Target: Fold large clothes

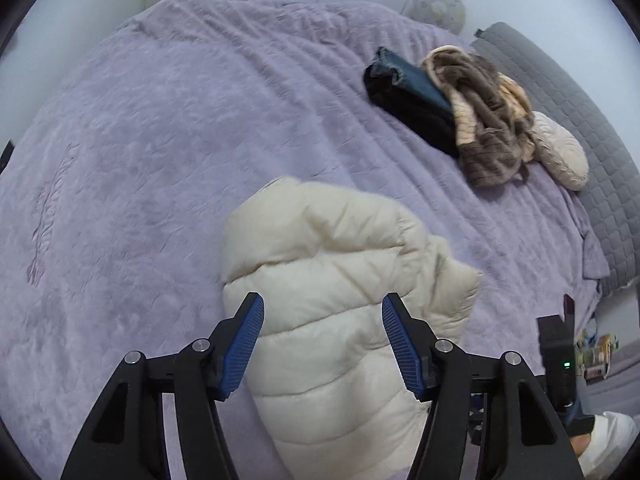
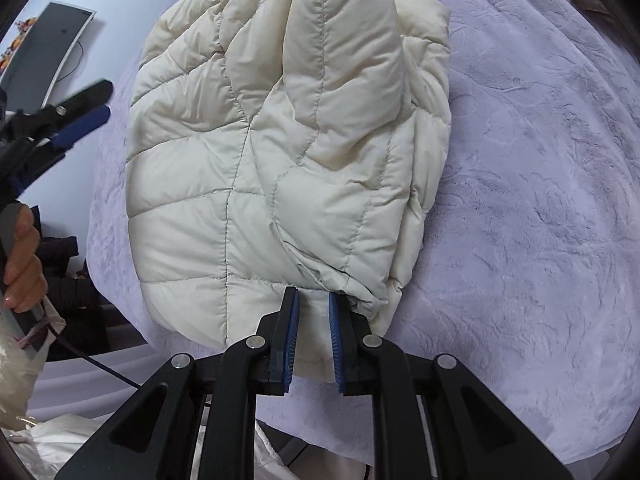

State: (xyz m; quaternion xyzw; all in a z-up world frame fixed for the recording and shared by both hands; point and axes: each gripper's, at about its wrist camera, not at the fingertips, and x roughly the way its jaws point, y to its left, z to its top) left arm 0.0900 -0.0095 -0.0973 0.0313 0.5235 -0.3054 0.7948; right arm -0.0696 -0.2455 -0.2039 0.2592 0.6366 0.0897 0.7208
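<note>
A cream quilted puffer jacket (image 2: 280, 152) lies folded in a bundle on the lilac bedspread (image 2: 540, 200). It also shows in the left wrist view (image 1: 332, 280). My right gripper (image 2: 313, 300) has its jaws nearly closed, pinching the jacket's near edge between the blue pads. My left gripper (image 1: 323, 310) is open wide and empty, just above the jacket's near part. It appears at the left edge of the right wrist view (image 2: 86, 108), held off the side of the bed.
A pile of clothes lies far right on the bed: dark jeans (image 1: 404, 96), a brown and cream fuzzy garment (image 1: 488, 120) and a cream pillow (image 1: 560, 152). A grey quilted mattress (image 1: 592, 128) lies beyond. A monitor (image 2: 44, 60) stands at the left.
</note>
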